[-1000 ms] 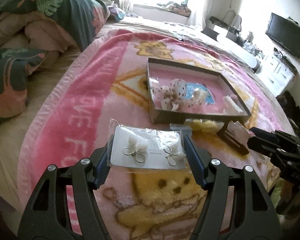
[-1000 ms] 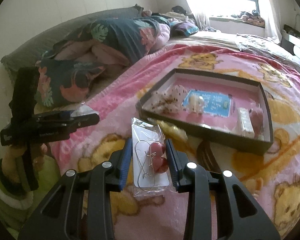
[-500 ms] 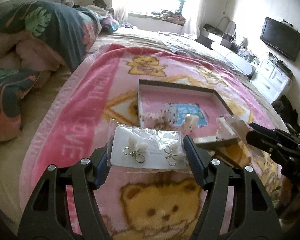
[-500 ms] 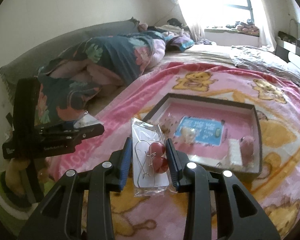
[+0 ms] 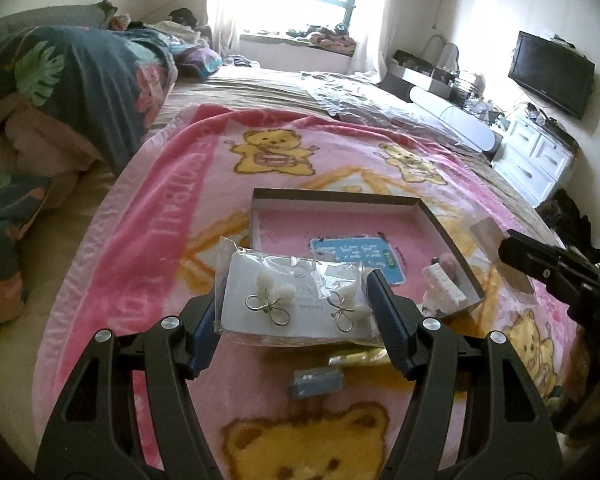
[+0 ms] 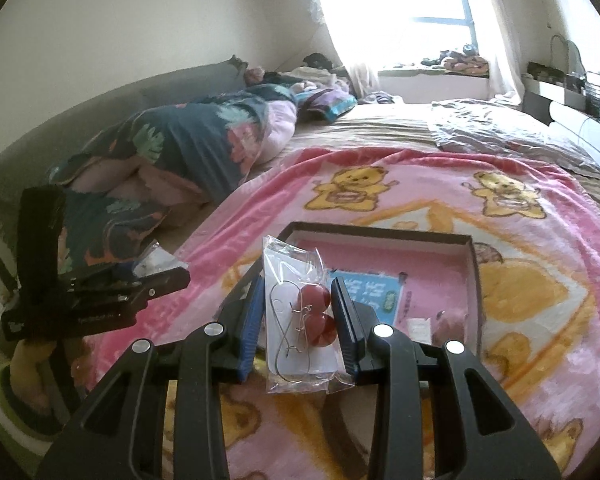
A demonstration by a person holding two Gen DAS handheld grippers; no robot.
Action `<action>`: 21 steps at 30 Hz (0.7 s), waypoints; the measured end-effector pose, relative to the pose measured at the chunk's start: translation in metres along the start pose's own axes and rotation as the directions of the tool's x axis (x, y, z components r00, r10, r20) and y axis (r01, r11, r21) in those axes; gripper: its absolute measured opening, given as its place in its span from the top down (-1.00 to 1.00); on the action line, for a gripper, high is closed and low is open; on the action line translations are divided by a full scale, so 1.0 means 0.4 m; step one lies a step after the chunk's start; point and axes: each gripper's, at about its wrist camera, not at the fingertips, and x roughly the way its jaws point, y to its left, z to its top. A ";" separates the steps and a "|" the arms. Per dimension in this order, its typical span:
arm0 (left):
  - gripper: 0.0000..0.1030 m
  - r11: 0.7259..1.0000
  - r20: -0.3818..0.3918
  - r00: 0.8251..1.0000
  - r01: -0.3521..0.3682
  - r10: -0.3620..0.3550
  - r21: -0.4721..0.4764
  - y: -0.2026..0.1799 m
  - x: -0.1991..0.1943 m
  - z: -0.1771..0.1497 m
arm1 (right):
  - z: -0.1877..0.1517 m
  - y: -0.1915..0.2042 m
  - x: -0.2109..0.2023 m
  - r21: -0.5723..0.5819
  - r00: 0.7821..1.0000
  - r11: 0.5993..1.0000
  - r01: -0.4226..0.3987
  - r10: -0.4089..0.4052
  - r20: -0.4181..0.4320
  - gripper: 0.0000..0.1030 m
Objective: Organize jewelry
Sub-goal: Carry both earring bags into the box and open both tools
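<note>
My left gripper (image 5: 296, 304) is shut on a clear packet of white butterfly earrings (image 5: 296, 300) on a white card, held above the pink blanket in front of the open box (image 5: 448, 240). My right gripper (image 6: 298, 312) is shut on a clear packet of red ball earrings (image 6: 304, 316), held above the box's near left corner (image 6: 292, 228). The box holds a blue card (image 5: 356, 252) and small packets at its right end (image 5: 444, 280). Each gripper shows in the other's view, the right one at the right edge (image 5: 556, 268), the left one at the left (image 6: 100, 296).
A pink teddy-bear blanket (image 5: 148, 240) covers the bed. A small grey-blue item (image 5: 316, 382) and a yellow packet (image 5: 356, 358) lie on it near the box's front. A flowered duvet (image 5: 72, 80) is heaped at left. A white dresser (image 5: 540, 156) and TV stand at right.
Both grippers have risen and tilted up with their packets still held. The box now looks farther and lower, and more of the room shows.
</note>
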 end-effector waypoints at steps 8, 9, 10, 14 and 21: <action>-0.15 1.000 -0.012 1.000 0.010 -0.010 0.008 -0.016 0.056 0.018 | 0.023 -0.047 0.014 0.036 0.999 0.999 0.038 -0.039 0.018 0.37; -0.15 1.000 -0.016 1.000 0.010 -0.010 0.007 -0.018 0.059 0.018 | 0.024 -0.053 0.018 0.043 0.999 0.998 0.047 -0.048 0.018 0.37; -0.15 1.000 -0.021 1.000 0.013 -0.013 0.005 -0.018 0.069 0.020 | 0.024 -0.061 0.024 0.051 0.998 0.997 0.055 -0.056 0.016 0.37; -0.15 1.000 -0.039 0.999 0.015 -0.014 0.016 -0.020 0.109 0.023 | 0.025 -0.084 0.044 0.076 0.997 0.994 0.074 -0.075 0.009 0.37; -0.15 1.000 -0.087 0.996 0.025 -0.024 0.010 -0.020 0.187 0.015 | 0.021 -0.120 0.082 0.110 0.995 0.989 0.102 -0.101 -0.010 0.37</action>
